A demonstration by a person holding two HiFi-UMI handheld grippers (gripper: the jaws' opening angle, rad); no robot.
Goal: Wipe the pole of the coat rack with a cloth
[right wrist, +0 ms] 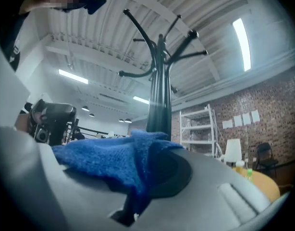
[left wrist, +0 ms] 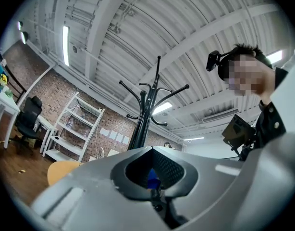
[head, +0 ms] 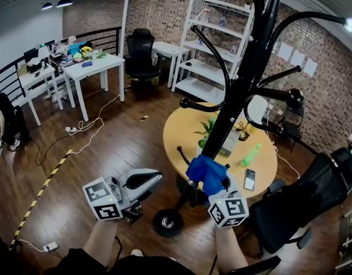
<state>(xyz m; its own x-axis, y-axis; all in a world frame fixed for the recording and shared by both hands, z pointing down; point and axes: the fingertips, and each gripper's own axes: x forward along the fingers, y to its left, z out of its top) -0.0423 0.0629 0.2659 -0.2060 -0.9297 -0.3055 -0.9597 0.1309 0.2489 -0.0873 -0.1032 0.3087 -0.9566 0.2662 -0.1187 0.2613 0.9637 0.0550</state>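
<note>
The black coat rack pole rises from its round base towards the upper right, with curved hooks branching off. My right gripper is shut on a blue cloth, which is pressed against the lower pole. In the right gripper view the cloth drapes over the jaws of my right gripper, with the pole straight ahead. My left gripper hangs left of the pole, shut and holding nothing. In the left gripper view the pole stands beyond the left gripper.
A round wooden table behind the pole carries a plant, a green bottle and a phone. A black office chair stands at the right. White shelving and white desks line the back. Cables lie on the floor.
</note>
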